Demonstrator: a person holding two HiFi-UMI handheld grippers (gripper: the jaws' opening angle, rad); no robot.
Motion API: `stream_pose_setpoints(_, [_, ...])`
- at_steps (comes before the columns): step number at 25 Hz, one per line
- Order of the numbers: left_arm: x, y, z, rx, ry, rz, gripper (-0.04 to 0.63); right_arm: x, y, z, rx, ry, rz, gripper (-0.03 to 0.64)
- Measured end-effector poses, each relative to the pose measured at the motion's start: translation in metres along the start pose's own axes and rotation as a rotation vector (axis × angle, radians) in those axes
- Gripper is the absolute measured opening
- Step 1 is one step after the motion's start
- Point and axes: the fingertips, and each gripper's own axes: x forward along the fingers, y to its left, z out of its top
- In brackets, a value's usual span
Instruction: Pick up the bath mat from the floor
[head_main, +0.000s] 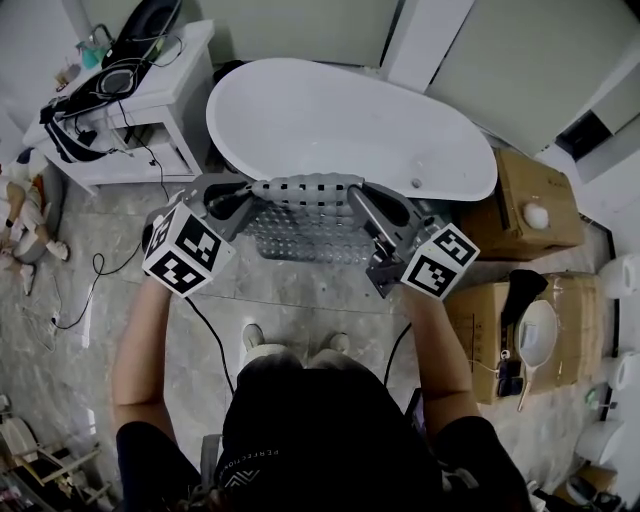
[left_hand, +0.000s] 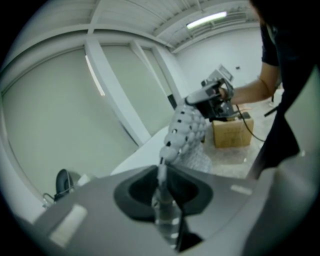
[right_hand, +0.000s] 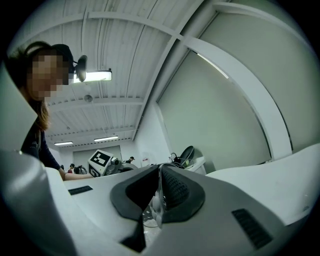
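The bath mat (head_main: 308, 232), translucent grey with rows of bumps, hangs lifted off the floor in front of the bathtub, its top edge rolled between my two grippers. My left gripper (head_main: 238, 198) is shut on the mat's left end. My right gripper (head_main: 364, 198) is shut on its right end. In the left gripper view the mat (left_hand: 184, 134) stretches away from the pinching jaws (left_hand: 162, 174) toward the right gripper (left_hand: 214, 98). In the right gripper view a thin mat edge (right_hand: 158, 202) sits between the closed jaws (right_hand: 160, 172).
A white oval bathtub (head_main: 482, 172) lies just beyond the mat. A white side table (head_main: 135, 98) with cables and a bag stands at the back left. Cardboard boxes (head_main: 528, 205) line the right side. A black cable (head_main: 92, 290) trails on the marble floor, and the person's feet (head_main: 256, 342) stand below the mat.
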Motion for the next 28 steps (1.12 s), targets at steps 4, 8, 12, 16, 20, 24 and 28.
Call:
stream_pose_setpoints(4, [0.006,-0.005,-0.001,0.005,0.01,-0.028,0.064,-0.003,-0.006,-0.004,0.006,0.006,-0.021,0.014])
stream_pose_setpoints(8, [0.013,-0.011,-0.005,-0.005,0.021,-0.048,0.063,-0.006,-0.011,-0.012,0.019,0.015,-0.034,0.014])
stream_pose_setpoints(12, [0.02,-0.019,-0.01,-0.018,0.026,-0.053,0.063,-0.01,-0.015,-0.021,0.02,0.031,-0.05,0.014])
stream_pose_setpoints(16, [0.026,-0.019,-0.015,-0.022,0.03,-0.053,0.063,-0.008,-0.02,-0.026,0.017,0.038,-0.068,0.014])
stream_pose_setpoints(20, [0.029,-0.022,-0.017,-0.033,0.034,-0.053,0.063,-0.007,-0.024,-0.027,0.0,0.046,-0.063,0.014])
stream_pose_setpoints(24, [0.032,-0.024,-0.018,-0.041,0.04,-0.045,0.063,-0.008,-0.027,-0.029,-0.001,0.041,-0.063,0.014])
stream_pose_setpoints(28, [0.04,-0.019,-0.02,-0.053,0.046,-0.038,0.063,-0.004,-0.033,-0.029,-0.002,0.043,-0.057,0.014])
